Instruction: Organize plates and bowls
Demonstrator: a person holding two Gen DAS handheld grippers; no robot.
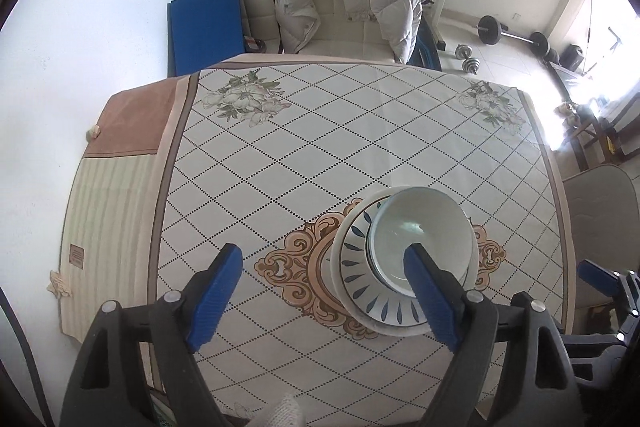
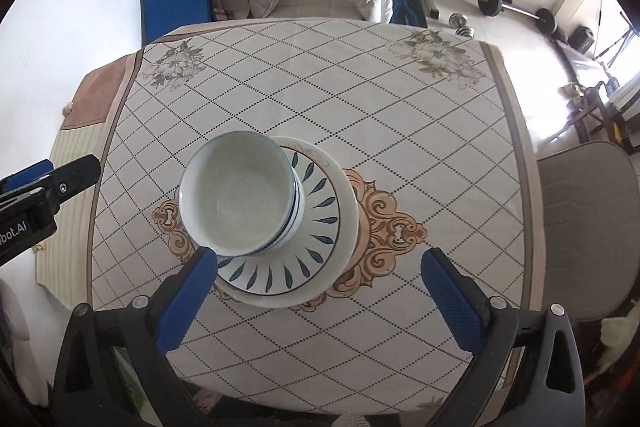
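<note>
My fingers are spread and empty on both grippers; the stacked bowls (image 2: 240, 195) on the plates (image 2: 320, 267) sit at eleven o'clock of my right gripper (image 2: 318, 267), at one o'clock of my left gripper (image 1: 322, 265).

Stacked bowls (image 2: 240, 195), looks like two, maybe more; two plates (image 2: 316, 227) underneath, one table (image 2: 400, 115), two grippers, a few barbells.

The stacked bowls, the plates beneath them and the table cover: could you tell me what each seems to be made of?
Bowls: likely glazed ceramic; smooth pale inside with a soft sheen, blue rim lines.
Plates: likely glazed ceramic too; glossy white rim, painted blue leaf strokes.
Table cover: looks like printed vinyl or oilcloth; it lies flat and reflects window light. Plain cloth cannot be ruled out.
</note>
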